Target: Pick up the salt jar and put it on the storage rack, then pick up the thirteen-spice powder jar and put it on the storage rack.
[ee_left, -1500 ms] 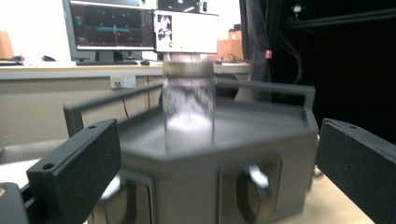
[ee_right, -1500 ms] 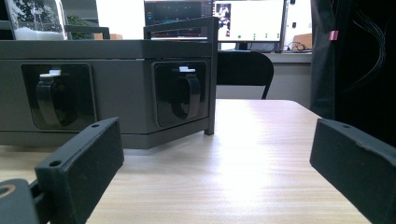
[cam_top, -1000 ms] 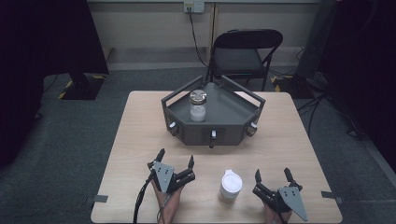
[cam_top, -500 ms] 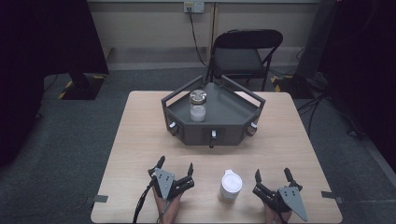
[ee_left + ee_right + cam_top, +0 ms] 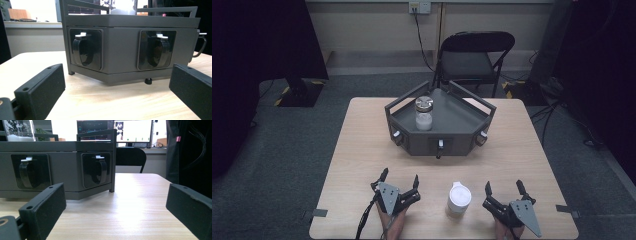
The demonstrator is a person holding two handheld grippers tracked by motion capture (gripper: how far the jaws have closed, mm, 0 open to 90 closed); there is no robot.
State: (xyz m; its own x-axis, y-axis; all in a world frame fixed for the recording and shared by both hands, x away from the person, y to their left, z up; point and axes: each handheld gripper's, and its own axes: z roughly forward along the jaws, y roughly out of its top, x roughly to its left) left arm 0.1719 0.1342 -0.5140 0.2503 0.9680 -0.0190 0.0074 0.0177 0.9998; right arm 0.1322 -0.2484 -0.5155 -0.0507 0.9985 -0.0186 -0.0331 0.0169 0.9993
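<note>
In the high view, the left gripper [image 5: 400, 181] sits in the lower left-centre of the frame, low over the wooden table [image 5: 362, 150], its jaws spread apart with nothing between them. The right gripper [image 5: 504, 189] is in the lower right, likewise released, its two jaws standing wide and empty. Between the two, lower centre of the frame and a little nearer the right gripper, stands a small white jar [image 5: 458, 199] with a white lid, upright on the table and touched by neither gripper. Above it, in the middle of the frame, stands a dark grey tray-topped stand [image 5: 462, 120] with railings along its edges and latches on its front faces. On its top, toward the left, stands a glass jar [image 5: 424, 113] with a metal lid and white contents in its lower part. In the left gripper view, the stand's front panels fill the upper half of the frame, each with a black latch [image 5: 86, 51], and the gripper's own black jaws stand far apart at the lower corners. The right gripper view shows the stand at the upper left and bare tabletop between its parted jaws. A black folding chair [image 5: 476, 55] stands beyond the table at the upper centre.
</note>
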